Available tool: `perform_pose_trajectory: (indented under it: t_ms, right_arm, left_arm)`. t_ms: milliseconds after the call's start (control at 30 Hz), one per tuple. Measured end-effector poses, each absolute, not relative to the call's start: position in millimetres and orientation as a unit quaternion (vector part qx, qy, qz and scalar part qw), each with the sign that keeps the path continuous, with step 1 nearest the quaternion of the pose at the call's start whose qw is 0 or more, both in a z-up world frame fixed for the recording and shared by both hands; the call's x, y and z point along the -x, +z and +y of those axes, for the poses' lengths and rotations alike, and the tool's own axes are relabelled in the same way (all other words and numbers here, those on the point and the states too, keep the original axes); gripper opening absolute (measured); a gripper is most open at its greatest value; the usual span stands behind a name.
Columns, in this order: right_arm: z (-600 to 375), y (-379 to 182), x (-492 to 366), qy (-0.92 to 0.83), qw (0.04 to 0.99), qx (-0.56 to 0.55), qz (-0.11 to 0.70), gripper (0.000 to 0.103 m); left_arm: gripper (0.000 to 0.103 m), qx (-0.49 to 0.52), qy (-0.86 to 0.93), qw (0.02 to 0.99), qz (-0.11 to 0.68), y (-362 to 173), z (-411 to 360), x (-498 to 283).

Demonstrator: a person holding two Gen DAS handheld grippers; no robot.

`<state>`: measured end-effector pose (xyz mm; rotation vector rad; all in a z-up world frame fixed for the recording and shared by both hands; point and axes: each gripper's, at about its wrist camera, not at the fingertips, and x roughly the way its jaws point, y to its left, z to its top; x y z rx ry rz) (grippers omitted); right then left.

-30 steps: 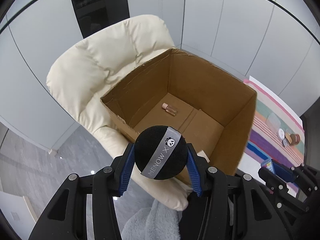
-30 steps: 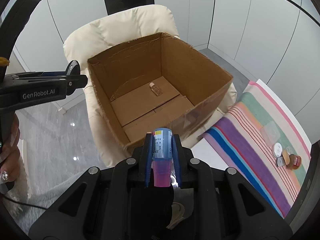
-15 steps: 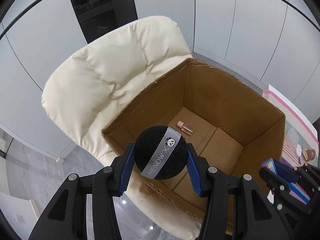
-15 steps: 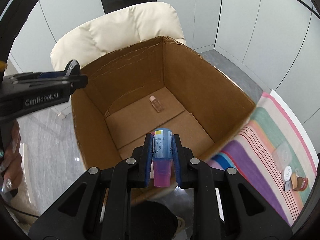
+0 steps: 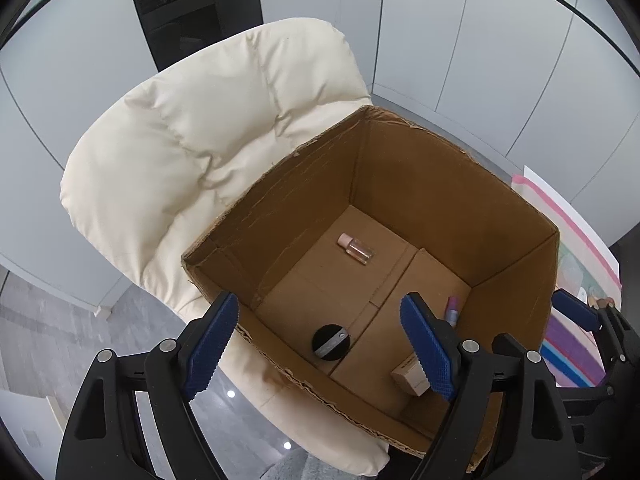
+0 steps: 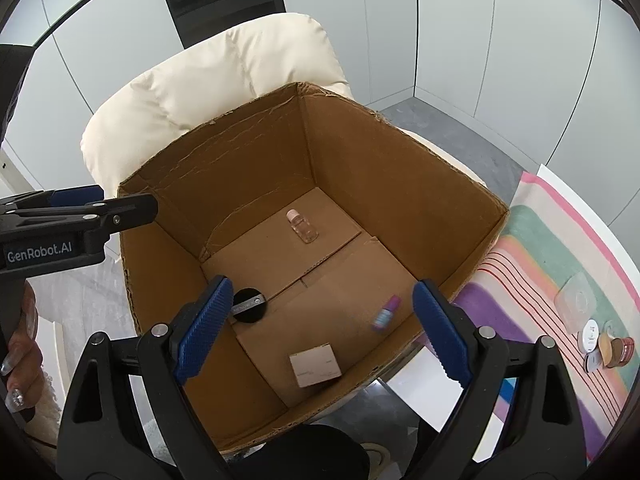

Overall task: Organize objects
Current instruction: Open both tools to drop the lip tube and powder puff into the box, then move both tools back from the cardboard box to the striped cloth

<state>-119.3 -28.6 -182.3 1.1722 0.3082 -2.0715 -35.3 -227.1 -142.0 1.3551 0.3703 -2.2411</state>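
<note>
Blurred purple-capped tube in the box, cap toward the far-right wall.

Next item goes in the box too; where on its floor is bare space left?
Inside the cardboard box, most room is the middle floor between the small clear bottle, black puff and purple-capped tube. The far left corner behind the puff is bare too. The near edge is tighter: the beige carton lies there, the tube beside it.
</note>
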Motion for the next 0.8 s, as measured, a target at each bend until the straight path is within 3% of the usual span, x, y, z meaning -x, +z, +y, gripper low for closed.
perform_pose_trajectory:
  t_ms: [800]
  right_arm:
    - [-3.6, -159.3, 99.6, -0.814, 0.330, -0.460, 0.129, 0.093]
  left_arm:
    - [0.085, -0.508, -0.822, 0.226, 0.126, -135.1, -205.6, 15.7]
